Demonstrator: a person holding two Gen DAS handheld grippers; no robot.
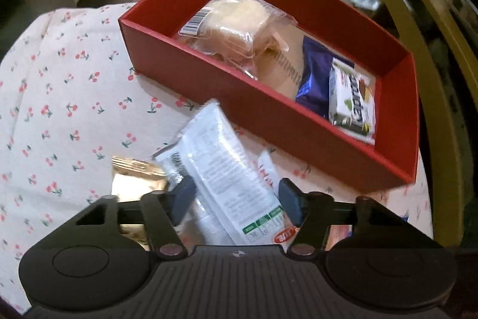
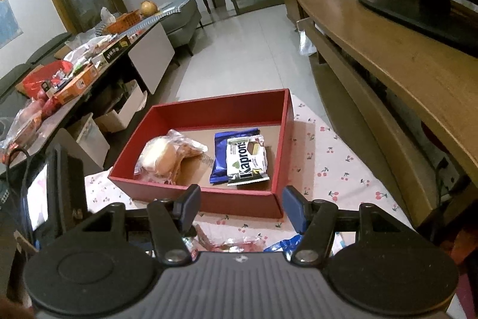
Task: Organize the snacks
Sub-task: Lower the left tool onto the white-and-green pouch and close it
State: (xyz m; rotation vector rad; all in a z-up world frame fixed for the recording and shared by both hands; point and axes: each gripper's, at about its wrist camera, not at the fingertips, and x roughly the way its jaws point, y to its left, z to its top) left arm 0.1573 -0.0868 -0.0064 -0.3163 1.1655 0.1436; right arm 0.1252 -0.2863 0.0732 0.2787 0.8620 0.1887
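Nearest, the left gripper stands spread around a white snack packet, not visibly pinching it; the right gripper hangs released, empty. Beyond, on the cherry-print cloth, the red box holds a wrapped bun, a blue packet and a Kaprons wafer.

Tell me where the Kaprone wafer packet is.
The Kaprone wafer packet lies inside the red box, right of centre in the right wrist view, overlapping the blue packet.

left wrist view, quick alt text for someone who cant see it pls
The left gripper straddles a white snack packet, jaws open, above a cherry-print tablecloth. Just beyond, a red box holds a wrapped bun, a blue packet and a wafer packet.
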